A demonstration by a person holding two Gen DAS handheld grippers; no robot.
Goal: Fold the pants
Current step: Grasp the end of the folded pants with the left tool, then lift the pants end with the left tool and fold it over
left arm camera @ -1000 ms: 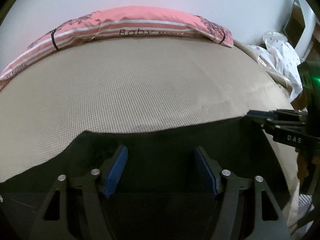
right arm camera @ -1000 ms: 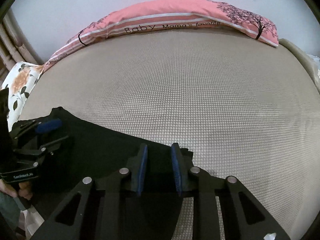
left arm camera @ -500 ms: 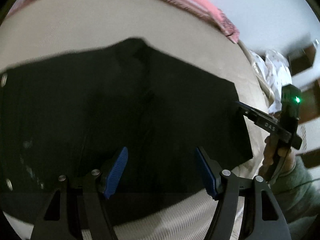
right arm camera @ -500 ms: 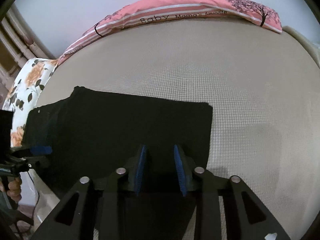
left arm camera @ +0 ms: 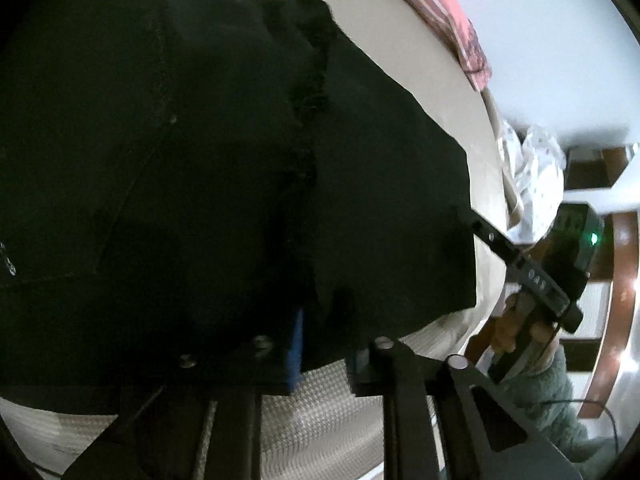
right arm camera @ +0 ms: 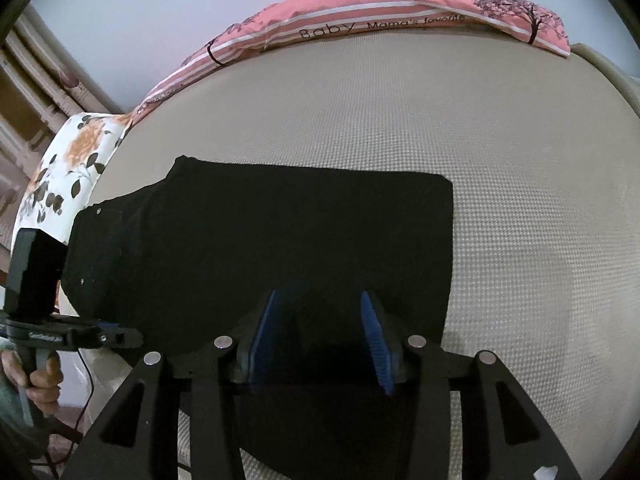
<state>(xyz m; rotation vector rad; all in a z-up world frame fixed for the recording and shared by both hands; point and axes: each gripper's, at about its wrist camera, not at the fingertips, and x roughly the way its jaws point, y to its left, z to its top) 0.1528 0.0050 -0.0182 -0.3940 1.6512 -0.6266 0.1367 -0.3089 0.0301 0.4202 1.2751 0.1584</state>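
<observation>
Black cotton pants (right arm camera: 280, 240) lying flat as a neat rectangle on the beige woven bed (right arm camera: 520, 200). Right tongs (right arm camera: 320, 344) released, at six o'clock of them. Left tongs (left arm camera: 320, 344) clenched on the near hem. Probably another fold left.

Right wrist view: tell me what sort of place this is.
Probably a bedroom: a beige woven-textured mattress fills the view, a long pink striped pillow lies along its far edge, and a white floral-print pillow sits at its left corner.

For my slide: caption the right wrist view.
Right gripper, jaws open, over black pants spread on a beige bed.
</observation>
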